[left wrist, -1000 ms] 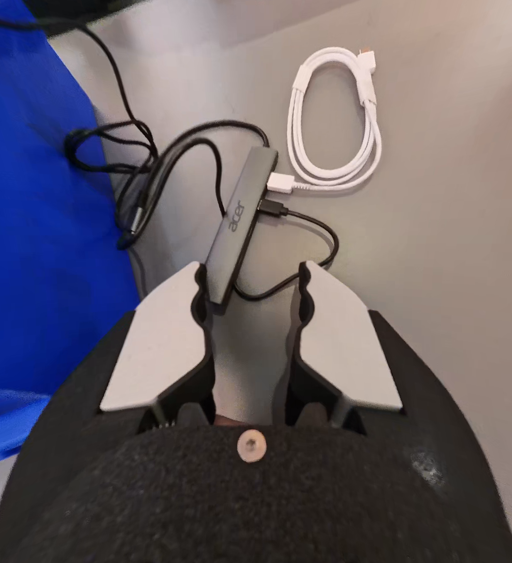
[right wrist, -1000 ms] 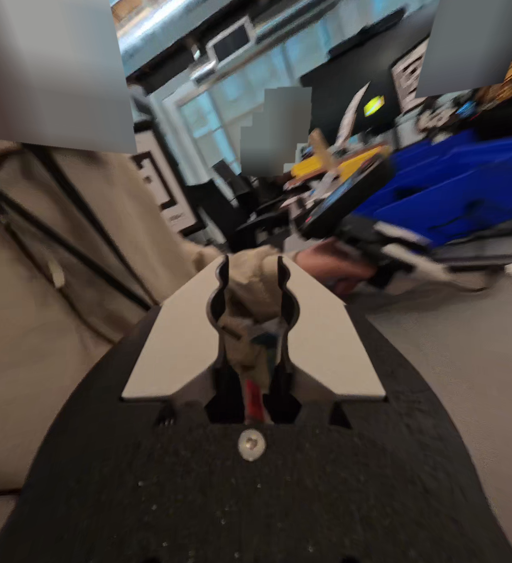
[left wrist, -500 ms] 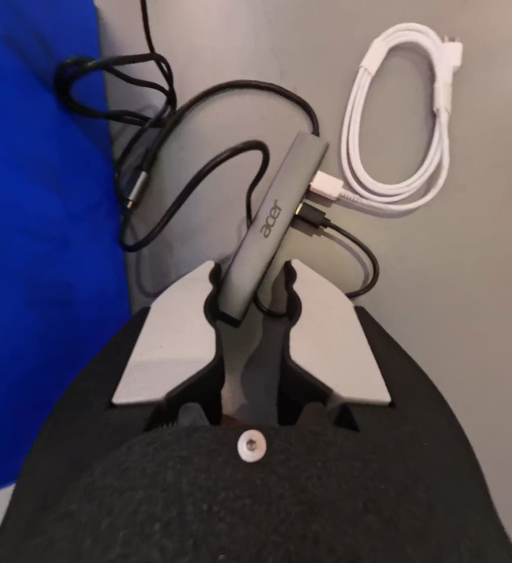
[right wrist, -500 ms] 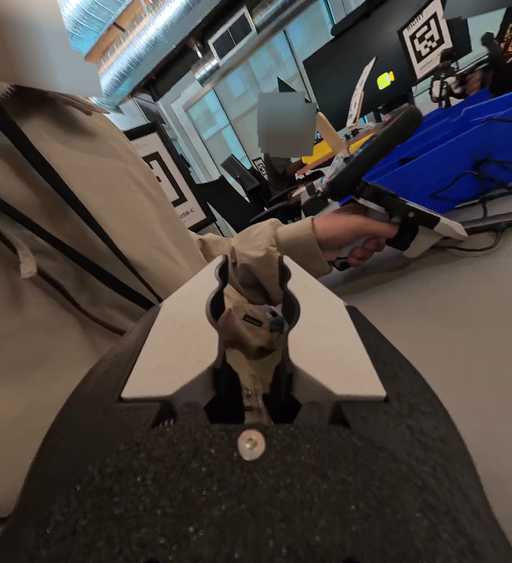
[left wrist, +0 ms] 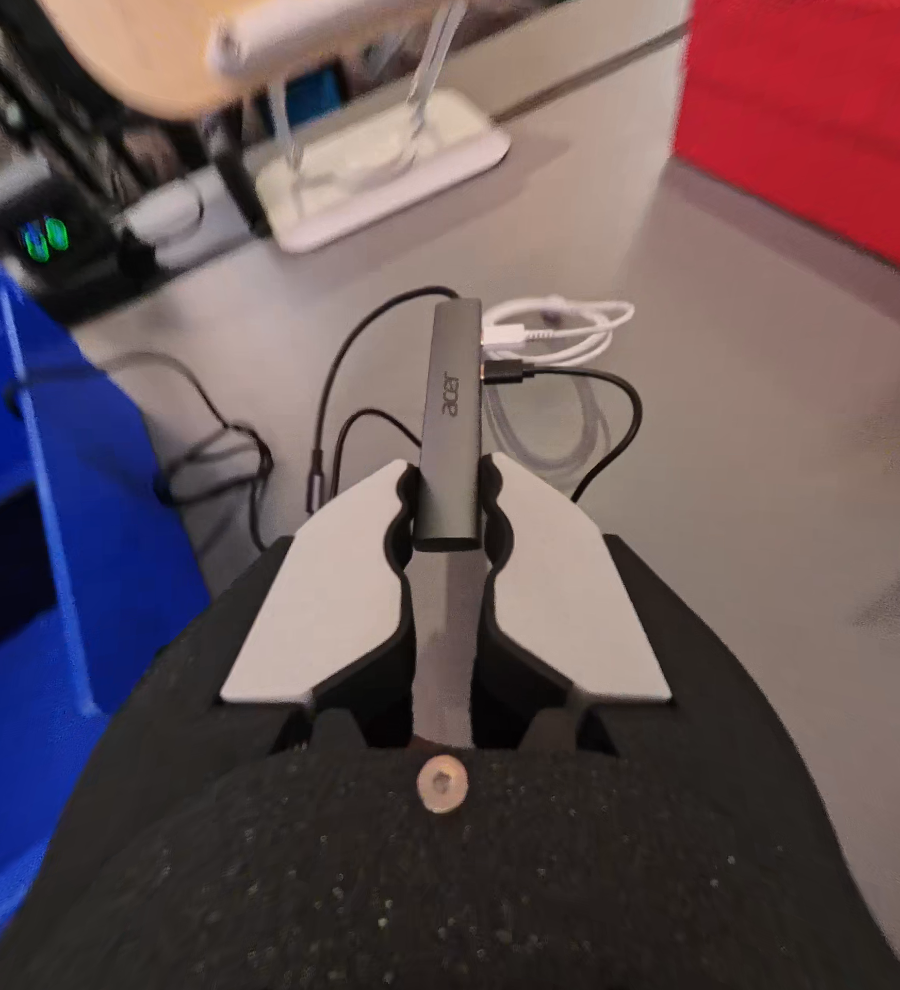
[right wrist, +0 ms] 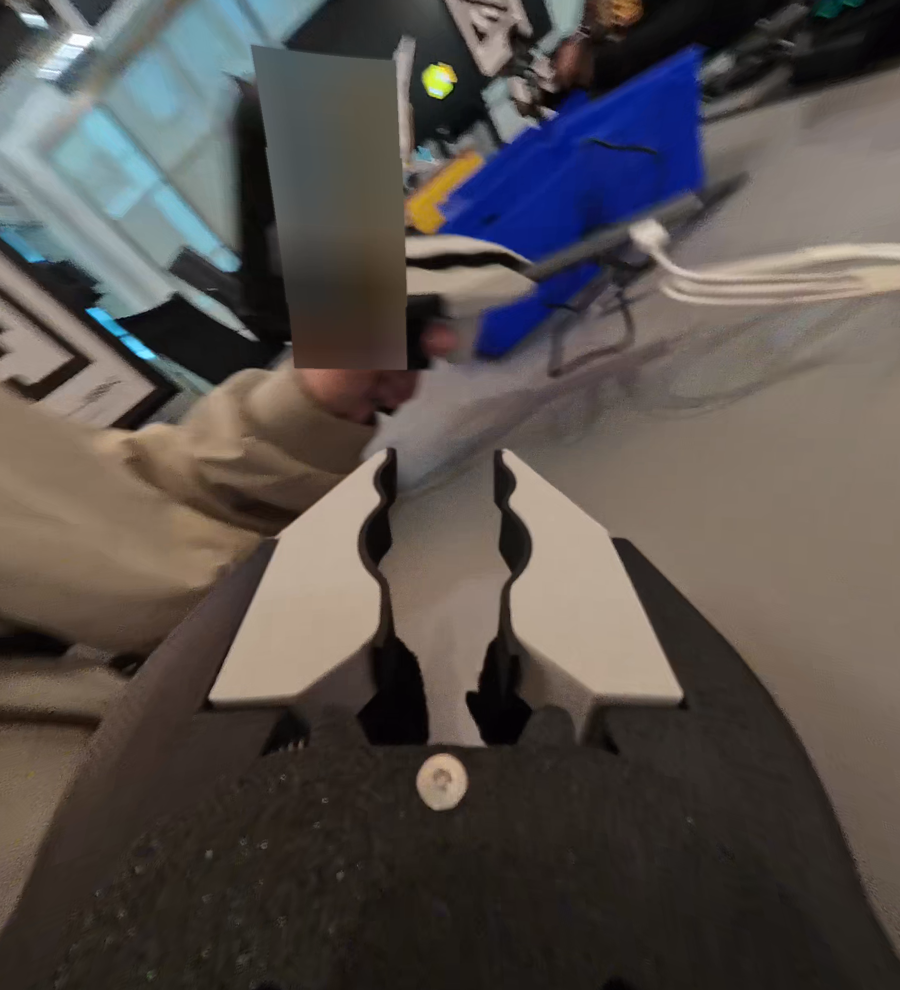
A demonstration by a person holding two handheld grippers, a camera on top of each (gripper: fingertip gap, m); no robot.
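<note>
Since the earlier frames the left gripper (left wrist: 447, 471) has clamped the near end of the dark grey hub (left wrist: 450, 423) and raised it off the grey table (left wrist: 758, 482), lifting its leads. Blue bin (left wrist: 35, 509) far left; black cable (left wrist: 587, 418) and white cable (left wrist: 560, 335) plugged on the hub's right. Right gripper (right wrist: 445, 460) hangs apart, empty.

Lighting even and soft indoors, moderately bright. Left wrist view: staying sharp on the near tool (left wrist: 447, 471) and the dark hub (left wrist: 450, 423); smearing with motion blur toward the top, the white stand (left wrist: 383, 160) streaking. Throwing only faint shadows on the grey bench (left wrist: 731, 428). Right wrist view: blurring heavily throughout, windows (right wrist: 131, 160) glowing pale at upper left, white cable (right wrist: 790, 273) smearing. Bending at the edges from wide-angle distortion.
</note>
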